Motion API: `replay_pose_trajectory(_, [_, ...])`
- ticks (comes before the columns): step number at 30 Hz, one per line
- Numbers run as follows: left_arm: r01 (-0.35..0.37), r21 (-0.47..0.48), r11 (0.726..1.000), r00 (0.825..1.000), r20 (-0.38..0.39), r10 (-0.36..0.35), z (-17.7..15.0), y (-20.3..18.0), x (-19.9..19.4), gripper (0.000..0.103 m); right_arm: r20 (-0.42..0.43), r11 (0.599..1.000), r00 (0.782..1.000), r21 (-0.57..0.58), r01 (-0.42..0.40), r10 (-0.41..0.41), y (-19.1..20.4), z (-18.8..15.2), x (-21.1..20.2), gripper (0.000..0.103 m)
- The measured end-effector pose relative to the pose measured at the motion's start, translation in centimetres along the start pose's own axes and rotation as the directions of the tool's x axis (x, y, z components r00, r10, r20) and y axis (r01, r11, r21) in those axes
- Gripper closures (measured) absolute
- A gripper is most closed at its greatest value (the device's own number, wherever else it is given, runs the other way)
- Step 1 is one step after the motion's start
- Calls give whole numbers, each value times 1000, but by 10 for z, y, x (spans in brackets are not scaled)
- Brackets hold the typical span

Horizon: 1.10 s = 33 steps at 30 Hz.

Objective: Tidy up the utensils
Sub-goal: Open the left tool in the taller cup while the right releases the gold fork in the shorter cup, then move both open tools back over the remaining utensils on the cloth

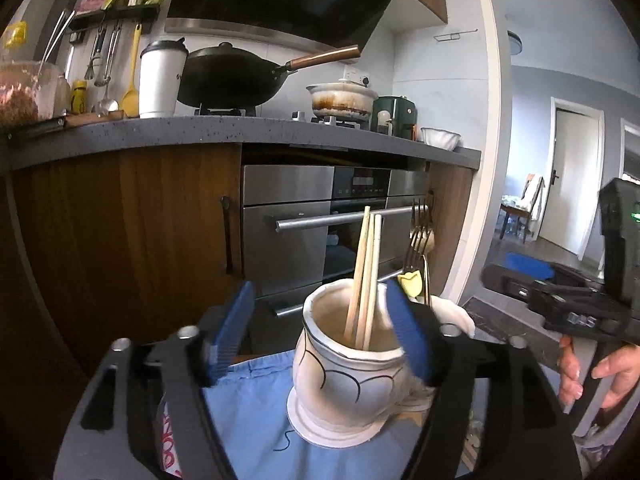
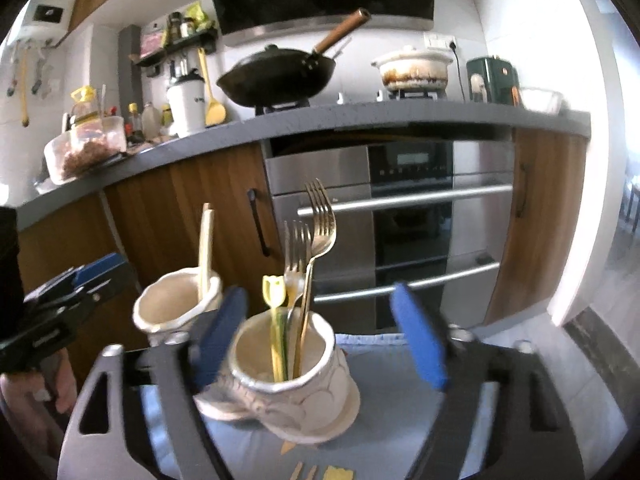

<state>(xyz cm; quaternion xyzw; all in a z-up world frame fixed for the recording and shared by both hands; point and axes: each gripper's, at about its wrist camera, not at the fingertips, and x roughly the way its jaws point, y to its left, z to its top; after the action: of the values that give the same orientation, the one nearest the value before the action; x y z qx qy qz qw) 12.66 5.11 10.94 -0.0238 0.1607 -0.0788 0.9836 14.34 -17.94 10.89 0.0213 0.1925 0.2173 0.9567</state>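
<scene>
Two white ceramic mugs stand on a blue cloth (image 1: 260, 420). The chopstick mug (image 1: 348, 364) holds several wooden chopsticks (image 1: 366, 276); it also shows in the right wrist view (image 2: 176, 304). The fork mug (image 2: 292, 376) holds two metal forks (image 2: 316, 232) and a yellow tulip-topped utensil (image 2: 275, 300); the forks show behind in the left wrist view (image 1: 418, 240). My left gripper (image 1: 324, 328) is open and empty, its jaws either side of the chopstick mug. My right gripper (image 2: 320, 336) is open and empty, its jaws either side of the fork mug.
A wooden cabinet and a steel oven (image 1: 320, 220) with bar handles face me. The grey counter (image 1: 240, 128) above carries a wok (image 1: 232, 76), a pot and jars. A few small utensil ends lie on the cloth at the near edge (image 2: 320, 472). A doorway opens at right.
</scene>
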Motion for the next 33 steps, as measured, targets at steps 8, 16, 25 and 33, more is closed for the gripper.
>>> replay_pose_trajectory(8, [1, 6, 1000, 1000, 9, -1, -1, -10, -27, 8, 32, 994, 996, -67, 87, -85, 10, -18, -40, 5])
replay_pose_trajectory(16, [10, 35, 999, 1000, -15, -9, -14, -23, -48, 6, -18, 986, 991, -106, 130, -133, 5, -48, -56, 5])
replay_pose_trajectory(25, [33, 53, 998, 993, -111, -27, -40, -31, -49, 6, -27, 980, 986, -116, 161, -166, -4, -72, -75, 5])
replay_pose_trajectory(33, [47, 63, 997, 982, -185, -35, -67, -35, -42, 6, -76, 988, 989, -96, 121, -129, -13, -94, -73, 5])
